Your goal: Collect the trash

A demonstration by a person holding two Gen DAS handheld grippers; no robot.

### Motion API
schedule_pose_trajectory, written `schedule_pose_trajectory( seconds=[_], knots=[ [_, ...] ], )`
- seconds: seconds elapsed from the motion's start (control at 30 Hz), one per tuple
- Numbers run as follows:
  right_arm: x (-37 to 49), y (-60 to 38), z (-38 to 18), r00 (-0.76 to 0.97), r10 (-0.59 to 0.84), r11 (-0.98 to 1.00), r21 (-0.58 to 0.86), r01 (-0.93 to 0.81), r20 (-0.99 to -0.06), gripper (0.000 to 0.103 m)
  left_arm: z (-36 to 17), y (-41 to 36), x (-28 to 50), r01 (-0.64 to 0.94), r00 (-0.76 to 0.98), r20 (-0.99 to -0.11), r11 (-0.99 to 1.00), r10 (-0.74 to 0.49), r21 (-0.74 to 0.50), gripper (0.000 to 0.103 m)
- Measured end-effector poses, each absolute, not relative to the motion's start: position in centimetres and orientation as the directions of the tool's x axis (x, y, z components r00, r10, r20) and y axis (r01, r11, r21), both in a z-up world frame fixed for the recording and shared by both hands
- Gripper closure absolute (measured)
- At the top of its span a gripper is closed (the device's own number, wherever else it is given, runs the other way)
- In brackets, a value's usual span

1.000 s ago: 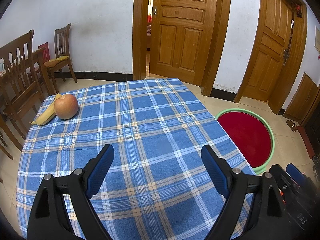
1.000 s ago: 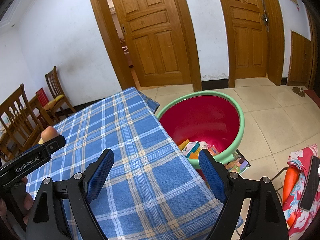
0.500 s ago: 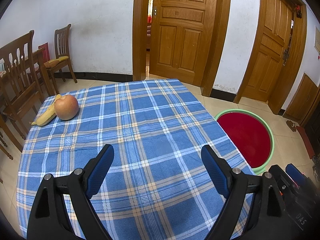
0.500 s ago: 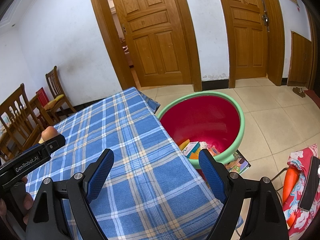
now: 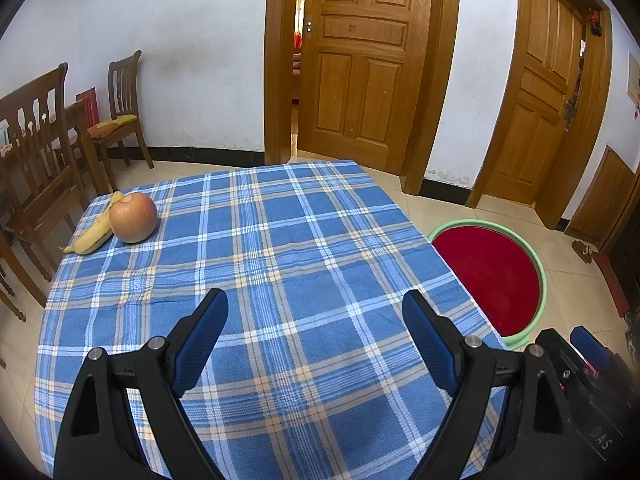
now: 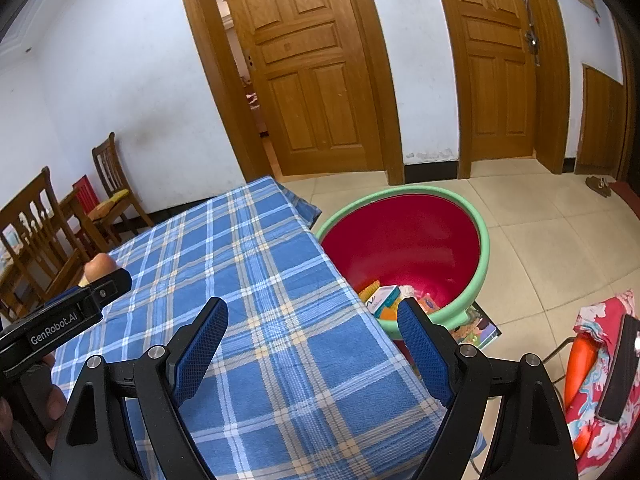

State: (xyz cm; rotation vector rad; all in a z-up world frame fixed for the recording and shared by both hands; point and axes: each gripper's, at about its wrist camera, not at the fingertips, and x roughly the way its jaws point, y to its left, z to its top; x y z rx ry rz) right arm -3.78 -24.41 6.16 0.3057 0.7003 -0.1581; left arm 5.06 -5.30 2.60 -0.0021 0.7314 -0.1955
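Both tongs, left [image 5: 315, 336] and right [image 6: 312, 334], gape wide and empty over the table [image 5: 280, 248]

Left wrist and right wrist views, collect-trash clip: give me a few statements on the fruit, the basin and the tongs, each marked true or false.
1. The apple touches the banana on the tablecloth. True.
2. The left tongs are shut on the apple. False: they stand open with nothing between them, well short of the fruit.
3. The red basin sits on the floor beside the table. True.
4. The basin is bare inside. False: a small box and other bits lie at its bottom.
5. The right tongs are open. True.
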Motion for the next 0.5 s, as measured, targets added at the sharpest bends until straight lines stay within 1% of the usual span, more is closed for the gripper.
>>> schedule_pose_trajectory(
  seconds=[0.5],
  knots=[
    [-3.73, -24.28, 6.23, 0.756, -0.041, 0.944, 0.222, 0.244, -0.654, 0.016, 2.58, -5.26, 5.02, 0.176, 0.727, -0.663, 0.982, -0.178, -0.070, 0.015]
  ],
)
